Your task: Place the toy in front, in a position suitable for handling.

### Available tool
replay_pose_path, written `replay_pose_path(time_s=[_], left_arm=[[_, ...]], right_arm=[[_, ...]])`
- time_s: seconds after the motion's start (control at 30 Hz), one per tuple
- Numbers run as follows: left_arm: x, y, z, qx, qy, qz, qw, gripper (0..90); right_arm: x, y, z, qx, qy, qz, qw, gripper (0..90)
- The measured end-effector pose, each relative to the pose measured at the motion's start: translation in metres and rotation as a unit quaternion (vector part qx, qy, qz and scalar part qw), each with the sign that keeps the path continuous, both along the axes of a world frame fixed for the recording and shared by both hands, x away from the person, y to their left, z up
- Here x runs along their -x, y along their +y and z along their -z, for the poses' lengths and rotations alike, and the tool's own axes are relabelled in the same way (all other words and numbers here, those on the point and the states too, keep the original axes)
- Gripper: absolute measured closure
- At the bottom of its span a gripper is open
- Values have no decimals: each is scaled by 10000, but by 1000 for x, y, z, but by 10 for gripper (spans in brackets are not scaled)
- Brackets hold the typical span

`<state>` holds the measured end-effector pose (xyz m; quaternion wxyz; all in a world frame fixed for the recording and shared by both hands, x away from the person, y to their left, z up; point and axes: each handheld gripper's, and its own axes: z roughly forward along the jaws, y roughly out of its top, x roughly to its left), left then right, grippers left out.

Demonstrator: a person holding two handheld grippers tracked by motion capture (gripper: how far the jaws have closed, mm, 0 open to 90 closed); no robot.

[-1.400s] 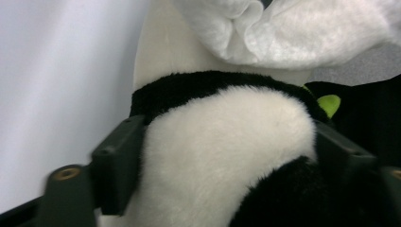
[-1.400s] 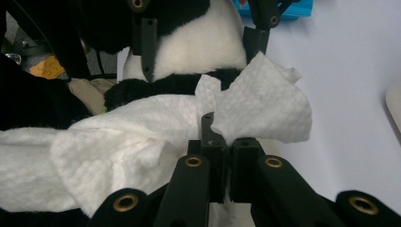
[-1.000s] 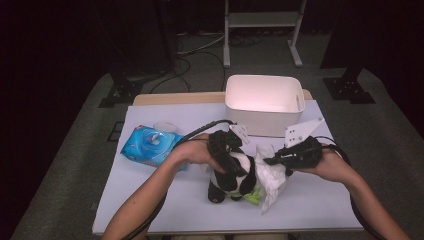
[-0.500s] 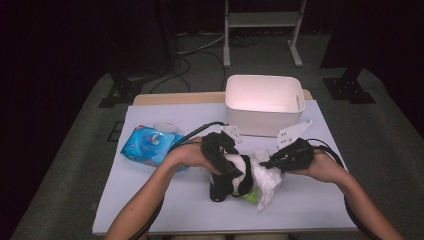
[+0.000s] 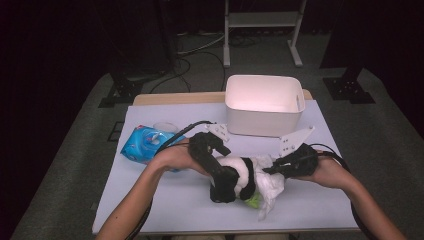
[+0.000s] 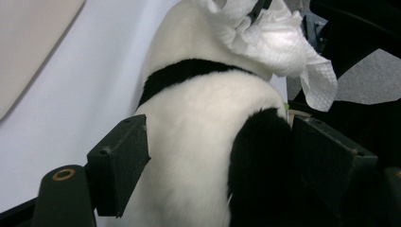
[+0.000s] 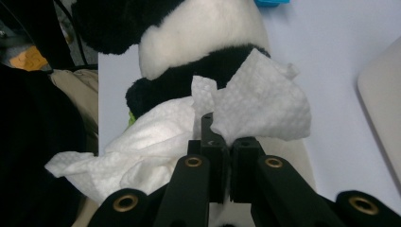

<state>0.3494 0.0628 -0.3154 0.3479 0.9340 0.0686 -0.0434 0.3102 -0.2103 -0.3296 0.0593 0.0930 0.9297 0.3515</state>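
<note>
Panda plush toy (image 5: 239,176) lay at lower centre of the bench (image 5: 165,200), soft and light. Left hand-held gripper (image 6: 215,161) straddled its body, jaws just opening; right hand-held gripper (image 7: 222,142) pinched a flimsy paper towel (image 7: 262,111). Grasp the torso.

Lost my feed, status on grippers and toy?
Left gripper straddling black-and-white plush panda, jaws just opening. Right gripper shut on white paper wipe against panda. White plastic bin behind, clear.
</note>
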Motion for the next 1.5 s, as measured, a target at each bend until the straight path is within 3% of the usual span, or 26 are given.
replay_pose_path(time_s=[0.17, 0.37, 0.43, 0.5, 0.57, 0.73, 0.87, 1.03, 1.5], left_arm=[[2, 5, 9, 122, 145, -62, 9998, 223], [7, 2, 15, 226, 147, 52, 9996, 227], [8, 2, 14, 202, 144, 52, 9997, 227], [8, 2, 15, 200, 143, 41, 9997, 227], [8, 2, 15, 220, 145, 46, 9996, 227], [7, 1, 15, 188, 179, 31, 9997, 227], [6, 0, 14, 150, 181, 28, 9997, 227], [6, 0, 14, 125, 194, 18, 9997, 227], [3, 0, 14, 138, 220, -16, 9997, 227]], right_arm=[[-1, 9, -13, -99, -101, -58, 9999, 869], [-11, 42, -20, -35, -211, -248, 9995, 867], [-18, 52, -19, 33, -170, -266, 9995, 767], [-21, 56, -18, 172, -203, -255, 9993, 725], [-22, 54, -18, 190, -287, -197, 9992, 644], [-25, 36, -22, 45, -183, 16, 9998, 566], [-26, 26, -22, 118, -188, 146, 9996, 527], [-29, 15, -20, 92, -94, 309, 9994, 506], [-21, -8, -22, 35, -89, 397, 9992, 497]])
